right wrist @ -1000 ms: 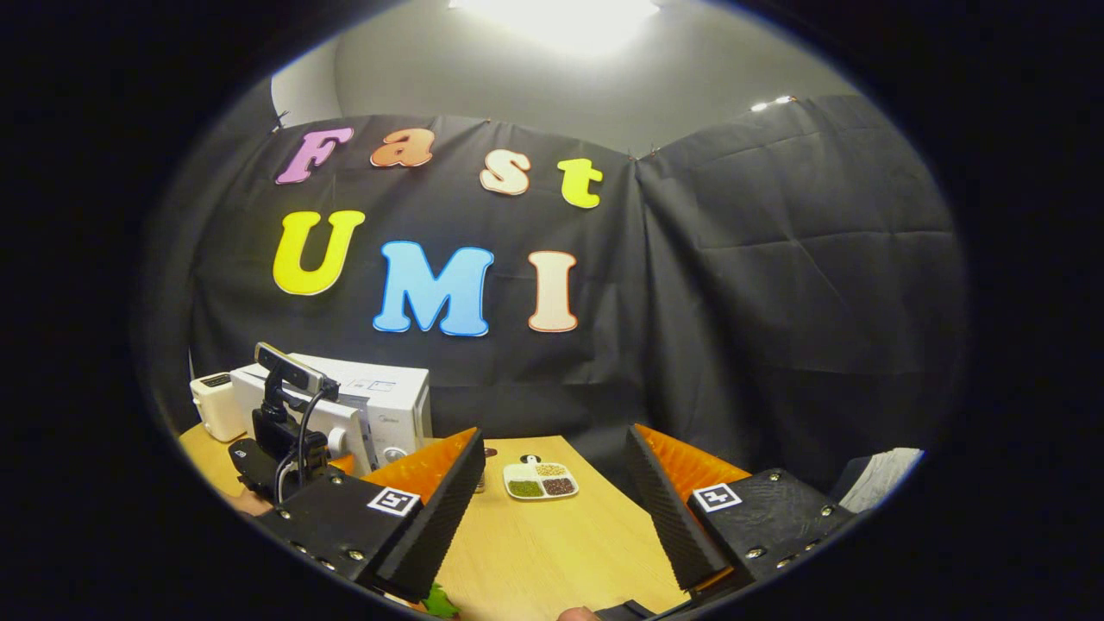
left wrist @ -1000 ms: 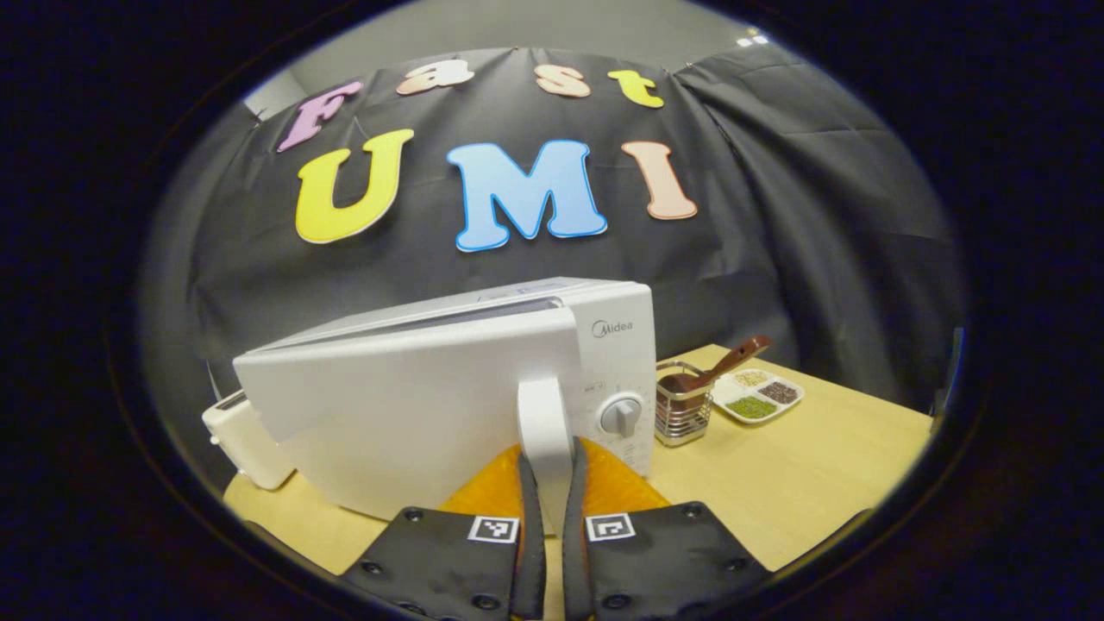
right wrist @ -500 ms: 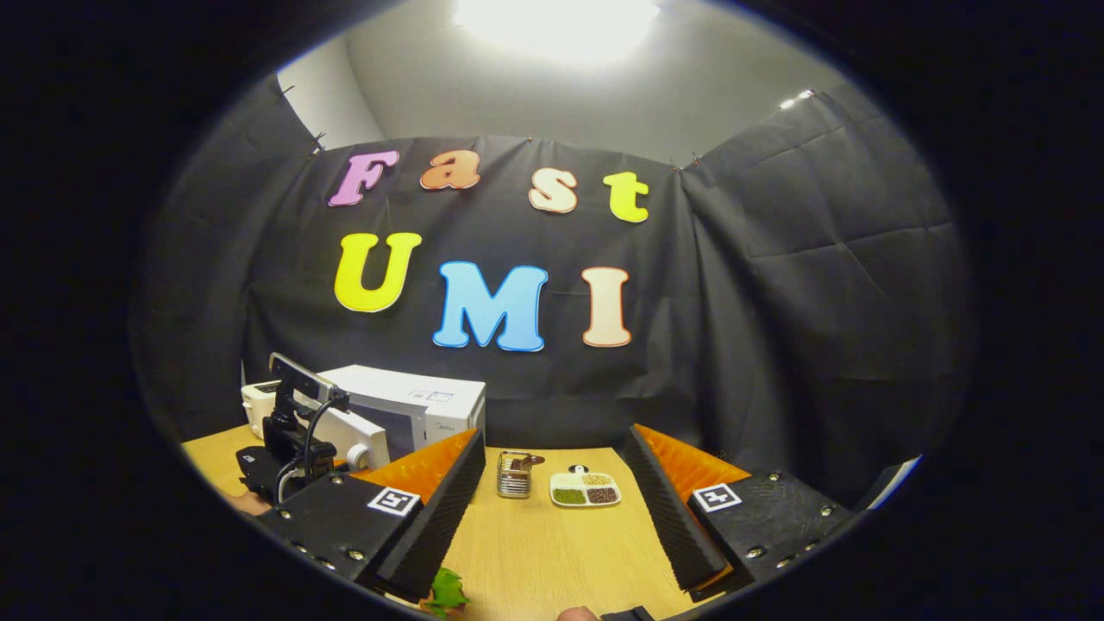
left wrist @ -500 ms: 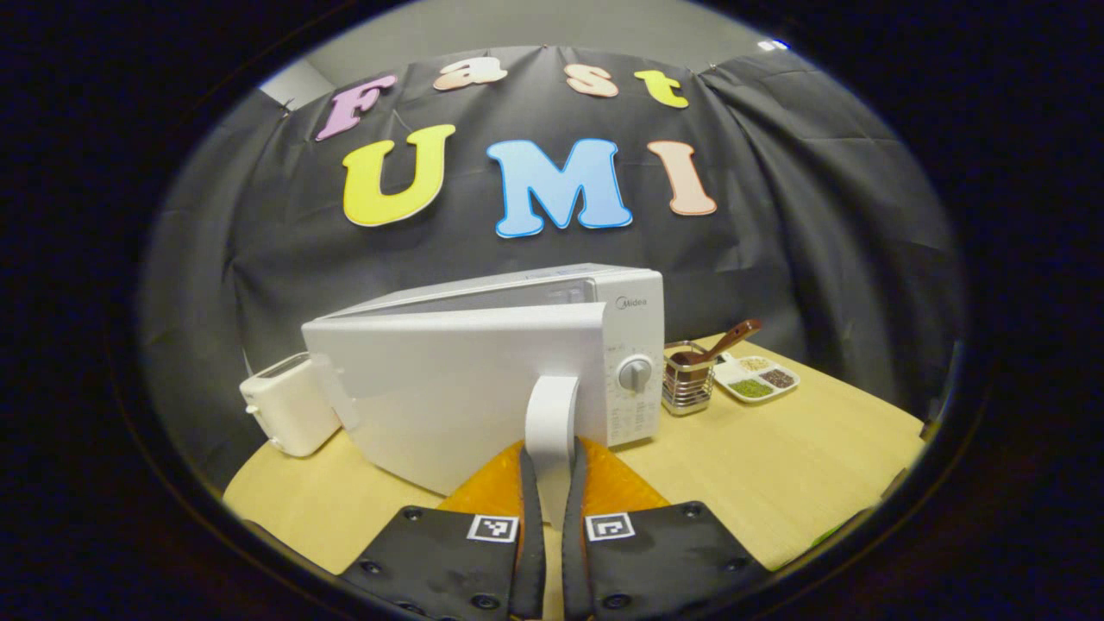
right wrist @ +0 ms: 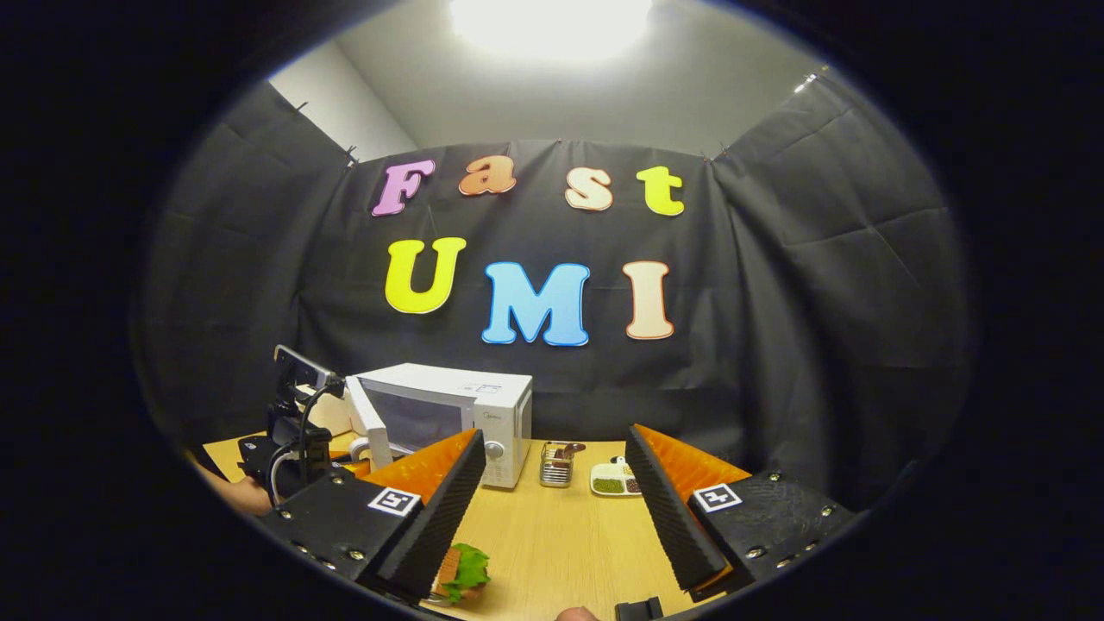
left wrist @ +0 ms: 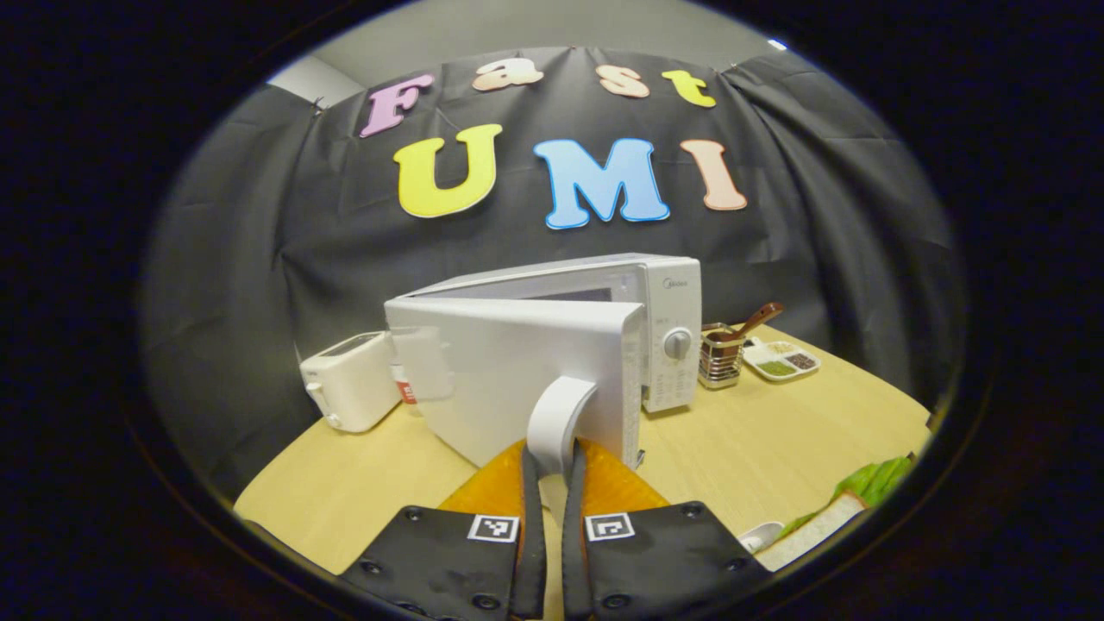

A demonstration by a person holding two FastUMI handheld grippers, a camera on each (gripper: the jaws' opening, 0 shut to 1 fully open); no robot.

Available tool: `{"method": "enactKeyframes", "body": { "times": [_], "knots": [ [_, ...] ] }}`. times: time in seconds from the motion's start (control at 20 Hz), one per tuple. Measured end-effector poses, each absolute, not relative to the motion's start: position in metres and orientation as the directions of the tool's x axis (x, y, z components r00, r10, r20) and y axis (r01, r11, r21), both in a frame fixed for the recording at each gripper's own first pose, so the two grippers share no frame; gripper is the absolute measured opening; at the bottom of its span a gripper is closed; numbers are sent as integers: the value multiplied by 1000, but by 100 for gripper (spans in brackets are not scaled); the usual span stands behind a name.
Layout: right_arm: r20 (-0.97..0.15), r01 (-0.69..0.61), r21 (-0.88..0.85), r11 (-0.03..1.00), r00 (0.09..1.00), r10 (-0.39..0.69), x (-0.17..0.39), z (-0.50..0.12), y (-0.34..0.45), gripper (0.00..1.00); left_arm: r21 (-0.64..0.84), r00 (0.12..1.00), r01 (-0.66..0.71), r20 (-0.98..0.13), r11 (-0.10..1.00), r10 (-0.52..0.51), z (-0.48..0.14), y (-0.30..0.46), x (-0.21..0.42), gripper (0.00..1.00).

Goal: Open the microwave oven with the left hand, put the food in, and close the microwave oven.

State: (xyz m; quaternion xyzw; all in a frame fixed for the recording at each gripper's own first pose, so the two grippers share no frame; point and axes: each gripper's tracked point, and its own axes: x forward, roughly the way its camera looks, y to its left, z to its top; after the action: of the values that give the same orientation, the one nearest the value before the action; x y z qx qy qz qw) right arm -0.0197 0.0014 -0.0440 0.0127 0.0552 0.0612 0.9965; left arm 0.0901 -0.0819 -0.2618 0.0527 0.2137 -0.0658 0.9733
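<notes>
Wooden table (black cloth wall behind).

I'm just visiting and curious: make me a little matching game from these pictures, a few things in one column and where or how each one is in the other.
Things:
1. door handle
2. toaster
3. sandwich
4. right tongs

States or places:
A. on the table, by the near edge
B. open, holding nothing
C. pinched between the left tongs
D. beside the microwave, on the hinge side of its door

Pairs: 1-C, 2-D, 3-A, 4-B
</notes>
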Motion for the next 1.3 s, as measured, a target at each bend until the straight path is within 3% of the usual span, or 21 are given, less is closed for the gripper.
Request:
{"method": "enactKeyframes", "body": {
  "times": [0.5,1.3],
  "knots": [
    [-121,-104,55,993,987,110,-10,-41,66,99,77,896,175,-425,982,-126,-258,1,55,14],
    [-117,-64,45,997,991,69,-6,-34,180,99,49,879,284,-412,957,-240,-266,110,40,14]
  ]
}}
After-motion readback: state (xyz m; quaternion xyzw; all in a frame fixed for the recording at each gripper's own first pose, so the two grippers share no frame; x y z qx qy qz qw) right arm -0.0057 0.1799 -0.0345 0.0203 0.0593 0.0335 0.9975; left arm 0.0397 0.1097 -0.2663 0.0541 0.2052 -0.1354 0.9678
